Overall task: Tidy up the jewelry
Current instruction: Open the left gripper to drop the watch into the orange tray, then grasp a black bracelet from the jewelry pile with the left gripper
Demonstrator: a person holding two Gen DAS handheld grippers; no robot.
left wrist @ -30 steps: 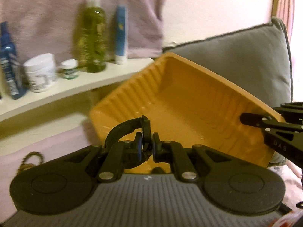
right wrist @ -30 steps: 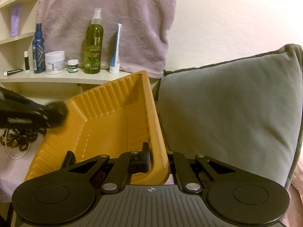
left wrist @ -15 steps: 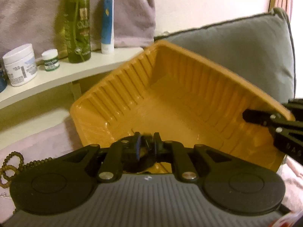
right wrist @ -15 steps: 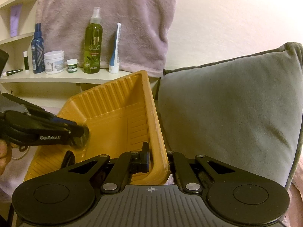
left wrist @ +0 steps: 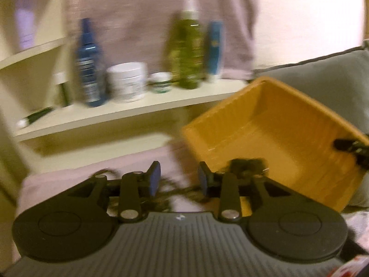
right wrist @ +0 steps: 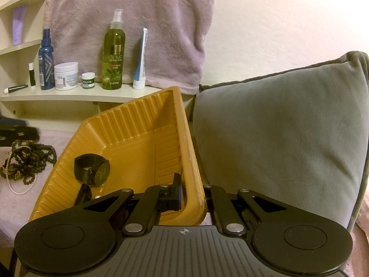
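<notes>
A home: toiletries on a shelf (right wrist: 69, 97), hanging towel (right wrist: 129, 23), grey cushion (right wrist: 276, 127).

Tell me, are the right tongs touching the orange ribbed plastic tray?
Touching. The right wrist view shows the right tongs clamped on the rim of the orange ribbed plastic tray, with one finger inside the wall and one outside.

- One orange tray (right wrist: 138, 124), tilted.
- One black watch (right wrist: 92, 169) lying in it.
- One heap of bead and pearl strings (right wrist: 25, 161); their number cannot be told.
- Two bottles: one blue (right wrist: 45, 63), one green (right wrist: 114, 53).
- Two jars: one large white (right wrist: 66, 76), one small (right wrist: 88, 80).
- One grey cushion (right wrist: 276, 133).
</notes>
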